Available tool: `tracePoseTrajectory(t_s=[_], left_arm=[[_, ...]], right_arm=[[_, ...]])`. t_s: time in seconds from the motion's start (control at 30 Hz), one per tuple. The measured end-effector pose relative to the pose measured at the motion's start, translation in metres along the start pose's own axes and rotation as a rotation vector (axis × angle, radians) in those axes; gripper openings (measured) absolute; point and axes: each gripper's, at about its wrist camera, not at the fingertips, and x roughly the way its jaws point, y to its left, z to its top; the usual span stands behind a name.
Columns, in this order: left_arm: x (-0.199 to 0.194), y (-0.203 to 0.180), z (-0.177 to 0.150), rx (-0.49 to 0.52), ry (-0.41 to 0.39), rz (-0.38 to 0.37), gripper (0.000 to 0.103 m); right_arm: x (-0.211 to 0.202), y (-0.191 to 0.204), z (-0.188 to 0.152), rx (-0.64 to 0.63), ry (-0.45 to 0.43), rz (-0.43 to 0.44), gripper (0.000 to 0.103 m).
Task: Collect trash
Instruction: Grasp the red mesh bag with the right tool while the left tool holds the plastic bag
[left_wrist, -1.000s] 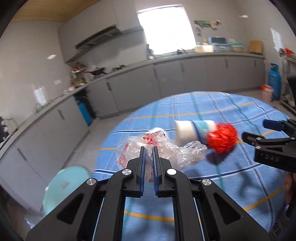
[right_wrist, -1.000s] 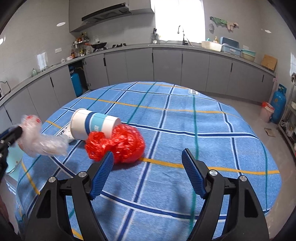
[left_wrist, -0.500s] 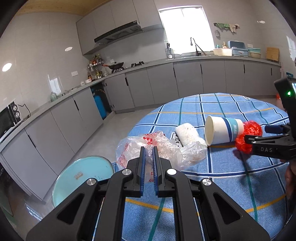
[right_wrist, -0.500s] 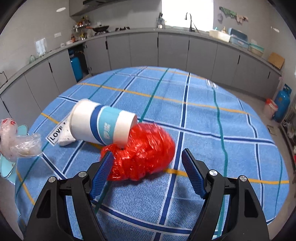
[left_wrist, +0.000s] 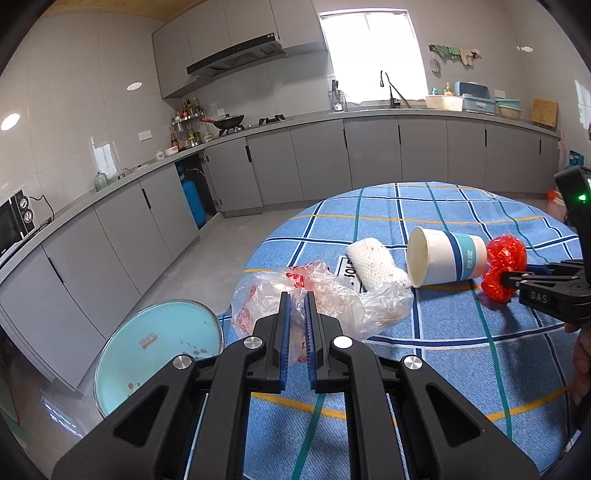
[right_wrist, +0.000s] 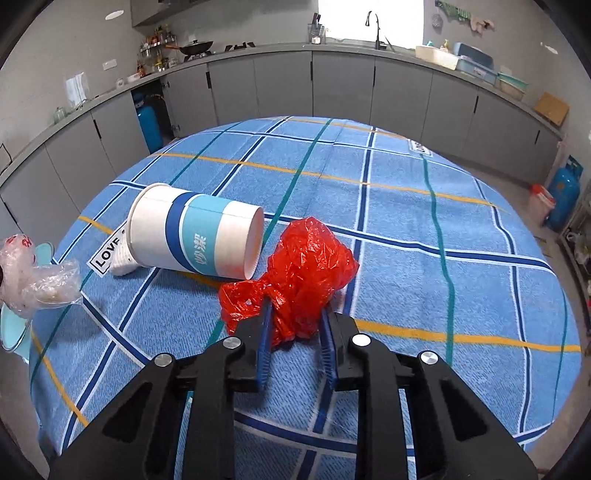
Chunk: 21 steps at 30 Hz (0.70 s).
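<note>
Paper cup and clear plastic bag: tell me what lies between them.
In the left wrist view, a white foam net sleeve lies on the tablecloth between the paper cup and clear plastic bag.

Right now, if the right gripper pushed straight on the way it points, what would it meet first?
The right gripper has just been closing on the red plastic bag, so that bag is already in its line. Just left of that line lies the paper cup, probably missed.
</note>
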Motion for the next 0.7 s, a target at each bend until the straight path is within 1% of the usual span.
tracePoseTrajectory(t_s=[0.27,0.5,0.57,0.63,0.7], left_arm=[[-0.003,-0.001,-0.001,0.0,-0.003,-0.006,0.008],[-0.007,-0.006,-0.002,0.006,-0.008,-0.014,0.008],[-0.008,-0.008,-0.003,0.008,-0.01,-0.016,0.008],[-0.009,-0.01,-0.003,0.009,-0.011,-0.018,0.008],[-0.01,-0.011,-0.003,0.009,-0.012,-0.02,0.008]], right_arm=[[-0.012,-0.005,-0.012,-0.003,-0.02,-0.005,0.022],[-0.019,-0.002,-0.02,-0.023,-0.009,0.029,0.023],[-0.021,-0.003,-0.022,-0.02,-0.014,0.038,0.029],[-0.021,-0.005,-0.024,-0.021,-0.006,0.042,0.043],[-0.023,-0.006,-0.026,-0.01,-0.009,0.048,0.049]])
